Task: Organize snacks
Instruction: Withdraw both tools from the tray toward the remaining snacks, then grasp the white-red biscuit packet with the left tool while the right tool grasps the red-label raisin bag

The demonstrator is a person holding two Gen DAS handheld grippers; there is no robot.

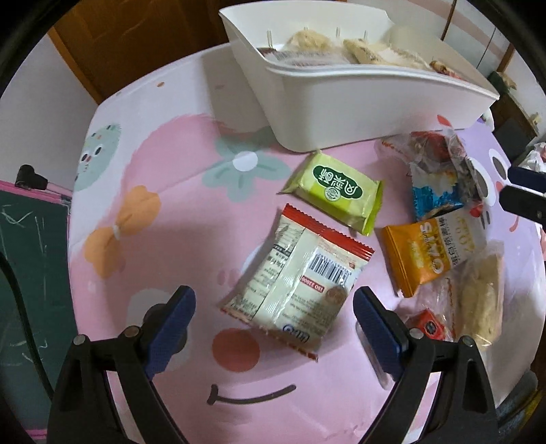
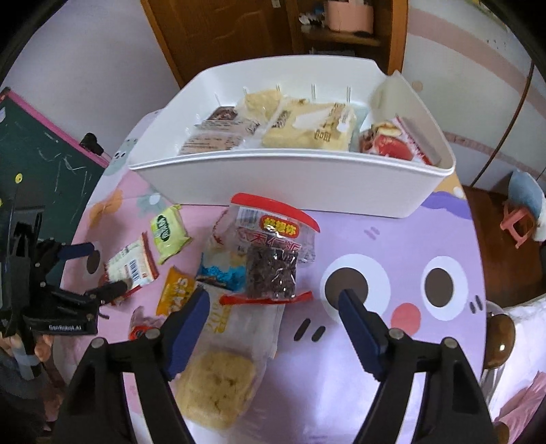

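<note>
The left tongs (image 1: 274,309) stand wide around the cream, red-edged foil snack packet (image 1: 295,280) lying flat on the pink cartoon tabletop (image 1: 163,239); it looks light, crinkly and slippery, so grip across its middle. The right tongs (image 2: 273,307) are wide too. Farther sits the white plastic bin (image 1: 358,102).

A home, likely a child's room: cartoon cloth (image 2: 392,239) on the bench, chalkboard (image 2: 41,164) at nine o'clock, wooden door (image 2: 211,30) at twelve.
</note>
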